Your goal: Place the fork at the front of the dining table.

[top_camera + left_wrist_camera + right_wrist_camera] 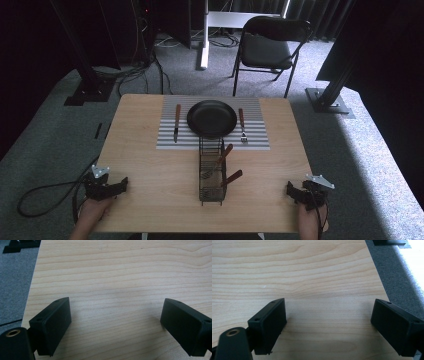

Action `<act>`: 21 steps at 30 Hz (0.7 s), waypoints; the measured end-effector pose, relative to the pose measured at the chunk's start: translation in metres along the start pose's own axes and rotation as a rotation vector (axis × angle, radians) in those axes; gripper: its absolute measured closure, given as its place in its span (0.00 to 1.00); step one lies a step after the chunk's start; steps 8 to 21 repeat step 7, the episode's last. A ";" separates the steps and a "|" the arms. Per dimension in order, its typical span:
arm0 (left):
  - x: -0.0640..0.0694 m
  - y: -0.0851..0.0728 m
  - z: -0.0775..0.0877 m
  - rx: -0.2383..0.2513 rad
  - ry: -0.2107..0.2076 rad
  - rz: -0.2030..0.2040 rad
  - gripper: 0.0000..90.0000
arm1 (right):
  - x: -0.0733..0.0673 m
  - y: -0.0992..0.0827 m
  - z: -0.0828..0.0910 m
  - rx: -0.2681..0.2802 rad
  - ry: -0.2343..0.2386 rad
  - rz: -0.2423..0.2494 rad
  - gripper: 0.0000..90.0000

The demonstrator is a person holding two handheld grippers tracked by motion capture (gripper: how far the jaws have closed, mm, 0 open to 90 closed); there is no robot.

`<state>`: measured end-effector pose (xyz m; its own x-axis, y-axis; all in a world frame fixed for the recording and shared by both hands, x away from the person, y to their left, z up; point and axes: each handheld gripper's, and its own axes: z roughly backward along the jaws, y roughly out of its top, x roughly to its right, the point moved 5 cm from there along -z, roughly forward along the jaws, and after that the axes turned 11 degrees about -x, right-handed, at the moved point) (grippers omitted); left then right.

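Pale wood surface (150, 165), grey carpet around. Wire caddy (211, 192) at front centre holds two wooden-handled utensils (231, 178): light, stiff, probably slick at the metal end, so pinch mid-handle. Left tool (107, 187) and right tool (300, 194) both spread wide, empty, at the near corners.

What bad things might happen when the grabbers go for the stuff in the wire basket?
The narrow black wire basket stands on bare wood, so a nudge might slide or tip it. The two wooden-handled utensils lean crossed inside; lifting one may drag the other. The left gripper and right gripper might collide there.
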<state>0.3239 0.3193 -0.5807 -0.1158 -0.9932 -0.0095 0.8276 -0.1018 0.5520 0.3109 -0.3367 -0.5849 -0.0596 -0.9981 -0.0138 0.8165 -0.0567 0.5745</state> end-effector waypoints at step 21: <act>0.002 -0.001 0.000 0.001 0.020 0.031 0.11 | 0.000 0.000 0.000 0.000 0.000 0.000 0.14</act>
